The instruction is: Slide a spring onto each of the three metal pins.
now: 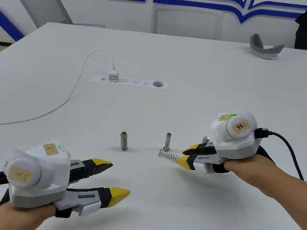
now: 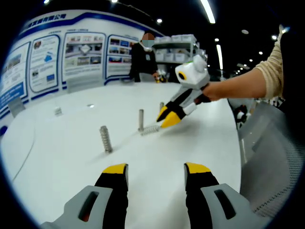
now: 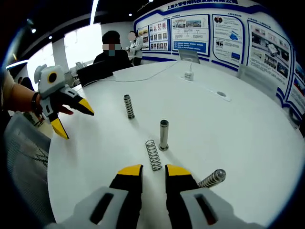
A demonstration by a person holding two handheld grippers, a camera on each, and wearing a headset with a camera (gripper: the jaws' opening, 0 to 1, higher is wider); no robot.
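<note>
A bare metal pin (image 1: 167,142) stands upright mid-table. At its foot lies a loose spring (image 1: 168,154) on its side. Further left, a second pin (image 1: 124,141) wears a spring. A third spring-clad pin (image 1: 206,140) stands just behind my right gripper (image 1: 183,157). That gripper is open by a narrow gap, and the loose spring's (image 3: 153,154) near end lies right at its tips, ungripped. My left gripper (image 1: 112,179) hovers wide open at the front left, holding nothing. From it I see the sprung pin (image 2: 106,139), the bare pin (image 2: 141,119) and the right gripper (image 2: 171,114).
A power strip (image 1: 130,82) with a white plug and a cable (image 1: 57,105) lies at the back left of the white table. A grey curved object (image 1: 265,46) rests at the far right. People stand beyond the table's far edge.
</note>
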